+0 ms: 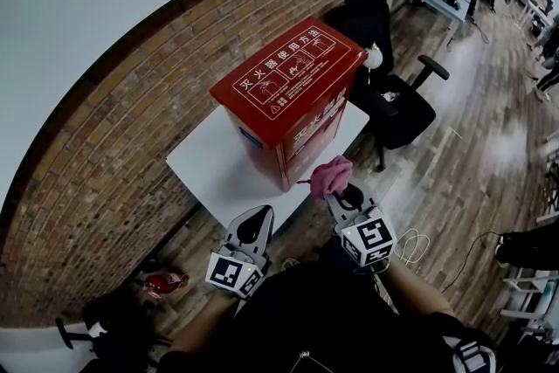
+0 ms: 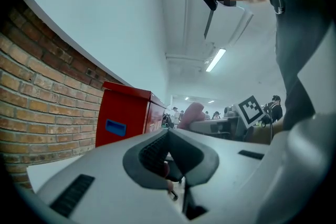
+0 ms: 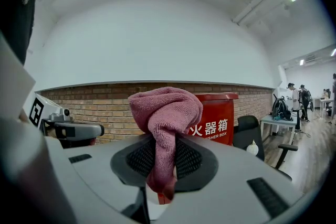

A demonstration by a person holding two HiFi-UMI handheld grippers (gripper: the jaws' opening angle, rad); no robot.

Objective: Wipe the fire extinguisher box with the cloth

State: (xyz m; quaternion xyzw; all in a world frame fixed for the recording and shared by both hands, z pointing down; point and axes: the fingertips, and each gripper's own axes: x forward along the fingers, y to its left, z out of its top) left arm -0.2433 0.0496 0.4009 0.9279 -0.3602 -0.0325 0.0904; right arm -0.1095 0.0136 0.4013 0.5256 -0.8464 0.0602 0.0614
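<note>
The red fire extinguisher box (image 1: 293, 96) stands upright on a white table (image 1: 210, 166), with white characters on its top and front. The box (image 3: 215, 118) shows behind the cloth in the right gripper view, and the box (image 2: 123, 118) stands left of centre in the left gripper view. My right gripper (image 1: 336, 188) is shut on a pink cloth (image 1: 332, 175), a little short of the box's near lower corner. The cloth (image 3: 165, 131) bunches up above the jaws. My left gripper (image 1: 255, 227) is shut with nothing in it, near the table's front edge.
A brick wall (image 1: 113, 153) runs behind the table. A black office chair (image 1: 384, 92) stands right of the box, on a wooden floor. A white cable (image 1: 410, 245) lies on the floor near my right gripper. Desks and people are far off at the upper right.
</note>
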